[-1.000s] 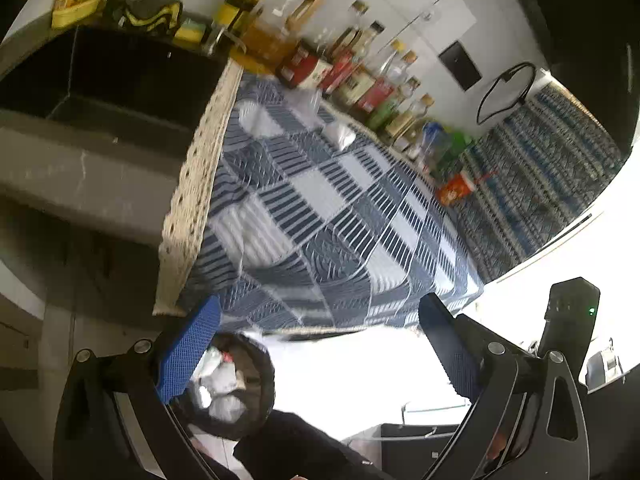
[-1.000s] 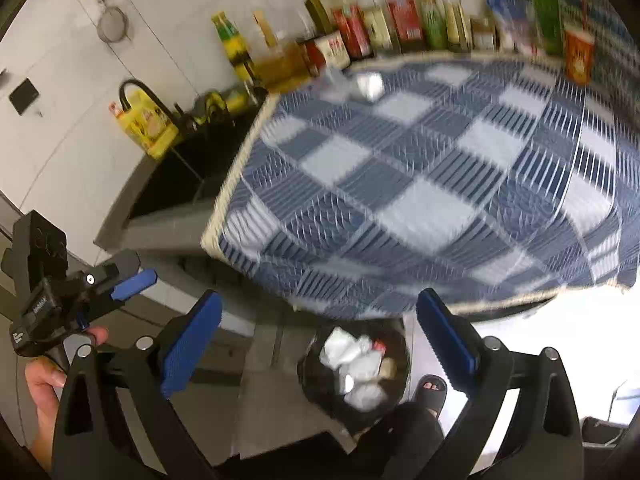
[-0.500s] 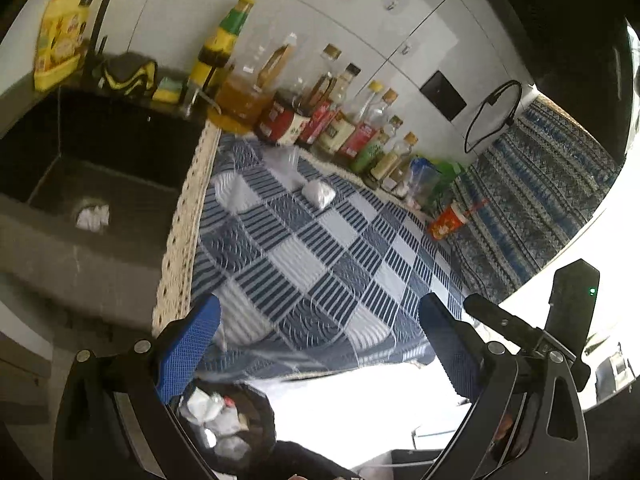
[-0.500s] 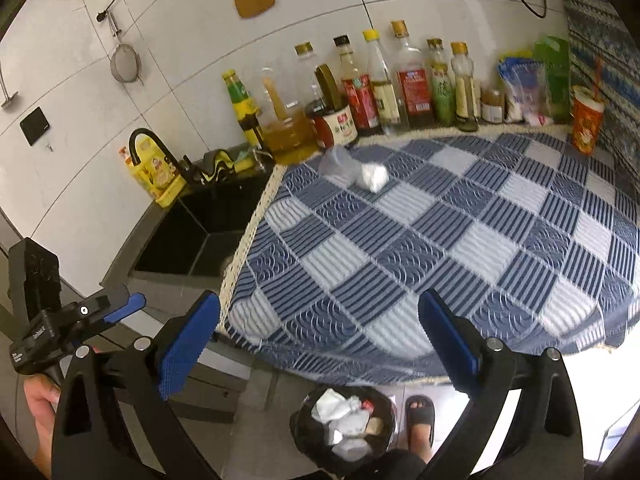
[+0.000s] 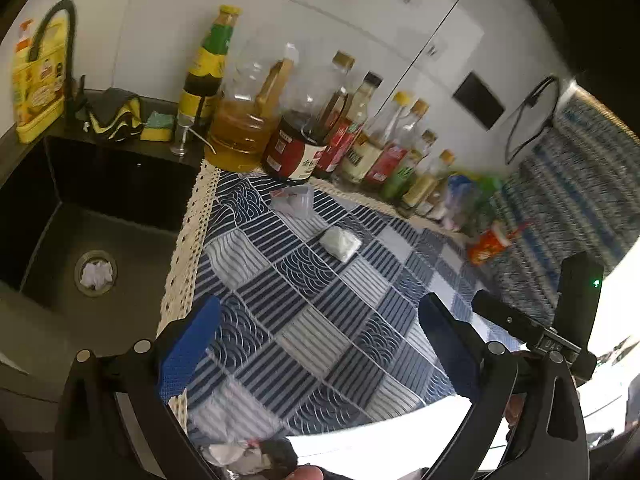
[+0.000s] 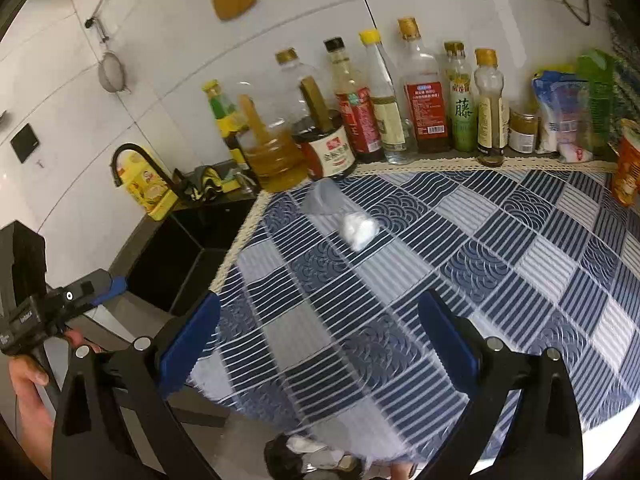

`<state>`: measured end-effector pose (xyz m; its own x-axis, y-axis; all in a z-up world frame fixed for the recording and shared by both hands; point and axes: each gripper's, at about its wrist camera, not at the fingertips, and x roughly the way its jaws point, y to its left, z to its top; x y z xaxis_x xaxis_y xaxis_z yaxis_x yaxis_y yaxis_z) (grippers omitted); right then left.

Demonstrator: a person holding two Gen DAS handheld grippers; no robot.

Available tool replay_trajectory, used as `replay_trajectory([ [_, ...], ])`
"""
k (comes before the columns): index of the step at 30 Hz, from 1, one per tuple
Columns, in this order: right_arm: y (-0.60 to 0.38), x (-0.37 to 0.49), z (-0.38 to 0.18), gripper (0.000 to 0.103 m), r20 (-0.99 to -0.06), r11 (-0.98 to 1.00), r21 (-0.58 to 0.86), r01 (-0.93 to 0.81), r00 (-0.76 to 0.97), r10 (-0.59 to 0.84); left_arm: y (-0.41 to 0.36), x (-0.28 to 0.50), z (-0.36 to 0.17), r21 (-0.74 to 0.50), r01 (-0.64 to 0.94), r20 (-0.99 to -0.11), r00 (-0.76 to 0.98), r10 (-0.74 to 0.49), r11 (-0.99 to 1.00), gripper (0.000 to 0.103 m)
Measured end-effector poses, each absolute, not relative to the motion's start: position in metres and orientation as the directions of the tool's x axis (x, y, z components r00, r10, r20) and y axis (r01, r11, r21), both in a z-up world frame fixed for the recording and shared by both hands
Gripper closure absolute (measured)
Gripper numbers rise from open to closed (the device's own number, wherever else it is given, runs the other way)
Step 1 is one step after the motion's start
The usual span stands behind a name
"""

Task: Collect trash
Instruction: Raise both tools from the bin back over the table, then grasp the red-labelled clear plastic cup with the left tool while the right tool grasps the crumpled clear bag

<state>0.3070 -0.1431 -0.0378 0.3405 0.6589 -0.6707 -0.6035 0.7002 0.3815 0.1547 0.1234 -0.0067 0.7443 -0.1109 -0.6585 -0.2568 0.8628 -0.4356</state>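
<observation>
A crumpled white wad (image 5: 340,242) lies on the blue checked cloth (image 5: 304,312), far from both grippers; it also shows in the right wrist view (image 6: 359,227). A clear plastic cup (image 5: 297,201) lies on its side just behind it, also in the right wrist view (image 6: 322,198). Another white wad (image 5: 96,274) sits on the sink drain. The black trash bin (image 6: 308,458) with white waste stands on the floor below the counter edge. My left gripper (image 5: 318,350) is open and empty. My right gripper (image 6: 320,346) is open and empty.
A row of sauce and oil bottles (image 6: 384,112) lines the back wall. A black sink (image 5: 80,224) with a faucet (image 5: 48,36) is at left. An orange cup (image 6: 628,164) and bags (image 6: 568,116) stand at the right. The cloth edge hangs over the counter front.
Both grippers have risen and tilted up from the bin toward the counter top. The bin has slid to the bottom edge of both views. Jaws stay open.
</observation>
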Motion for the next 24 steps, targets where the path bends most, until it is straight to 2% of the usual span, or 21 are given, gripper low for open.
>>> replay_trajectory([
  [9, -0.113, 0.38, -0.084, 0.005, -0.708, 0.661, 0.38, -0.646, 0.257, 0.658, 0.134, 0.261, -0.03, -0.396, -0.251, -0.727, 0.674, -0.134, 0.883, 0.007],
  [16, -0.082, 0.421, -0.117, 0.005, -0.718, 0.627, 0.396, -0.671, 0.198, 0.667, 0.159, 0.338, -0.067, -0.381, -0.282, -0.786, 0.6, -0.148, 0.88, 0.007],
  [24, -0.056, 0.448, -0.142, 0.005, -0.726, 0.588, 0.405, -0.7, 0.145, 0.672, 0.171, 0.395, -0.105, -0.323, -0.354, -0.847, 0.521, -0.101, 0.878, 0.007],
])
